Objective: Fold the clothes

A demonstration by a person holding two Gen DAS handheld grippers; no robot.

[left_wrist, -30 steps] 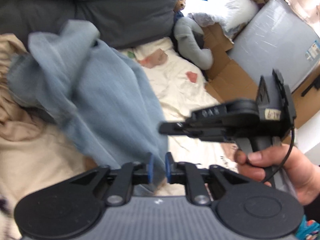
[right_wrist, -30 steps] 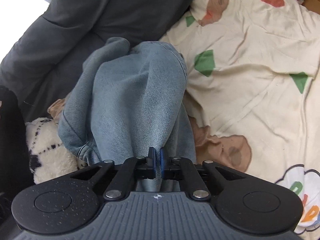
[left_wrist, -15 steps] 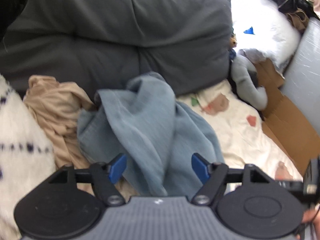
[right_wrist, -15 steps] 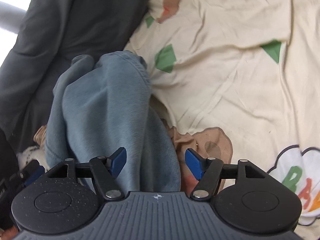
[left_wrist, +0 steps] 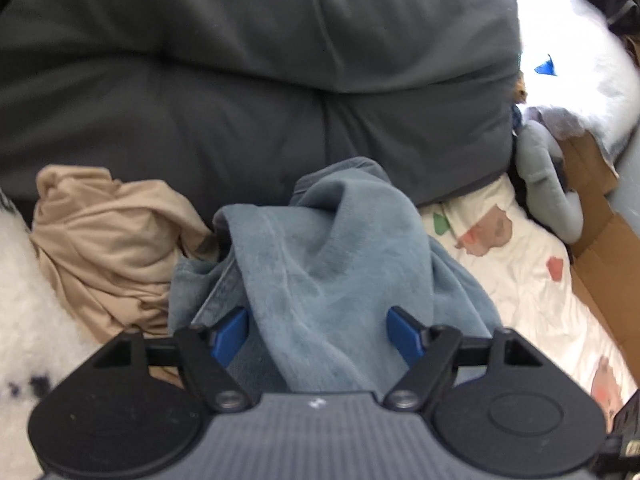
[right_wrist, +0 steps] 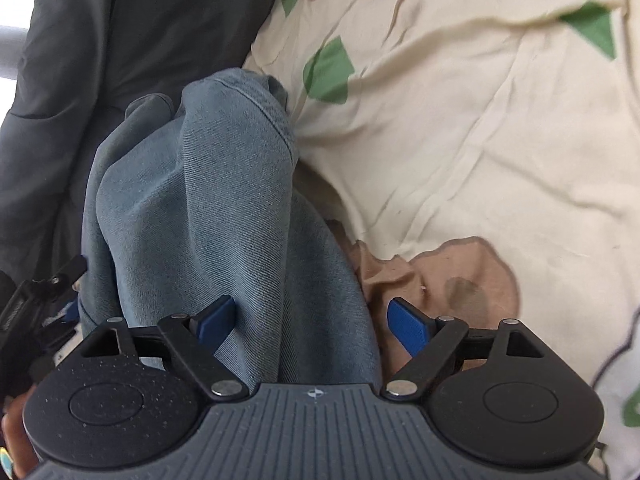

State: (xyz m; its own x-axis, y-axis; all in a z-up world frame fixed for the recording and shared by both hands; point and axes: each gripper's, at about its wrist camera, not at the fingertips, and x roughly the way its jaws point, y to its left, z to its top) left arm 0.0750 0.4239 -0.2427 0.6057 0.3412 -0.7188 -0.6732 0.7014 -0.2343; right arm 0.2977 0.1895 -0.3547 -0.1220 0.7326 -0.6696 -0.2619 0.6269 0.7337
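A blue denim garment (left_wrist: 328, 248) lies bunched on the bed, its far end against the dark grey duvet (left_wrist: 240, 80). My left gripper (left_wrist: 318, 332) hovers over its near end, jaws opening wide, with cloth lying loose between the blue pads, not pinched. In the right wrist view the same garment (right_wrist: 200, 200) runs up from my right gripper (right_wrist: 312, 324), whose jaws are also opening. A fold sits by its left pad, and its right pad stands over the sheet. The left gripper's black body (right_wrist: 36, 308) shows at the left edge.
A crumpled beige garment (left_wrist: 104, 240) and a white fluffy item (left_wrist: 24, 300) lie left of the denim. The cream patterned sheet (right_wrist: 460, 120) spreads to the right. A grey plush toy (left_wrist: 548, 184) and cardboard (left_wrist: 600, 248) border the bed's far right side.
Both grippers were shut on the denim a second ago; both have let go and spread wide. The garment has dropped onto the bed, and both grippers have come down close over it.
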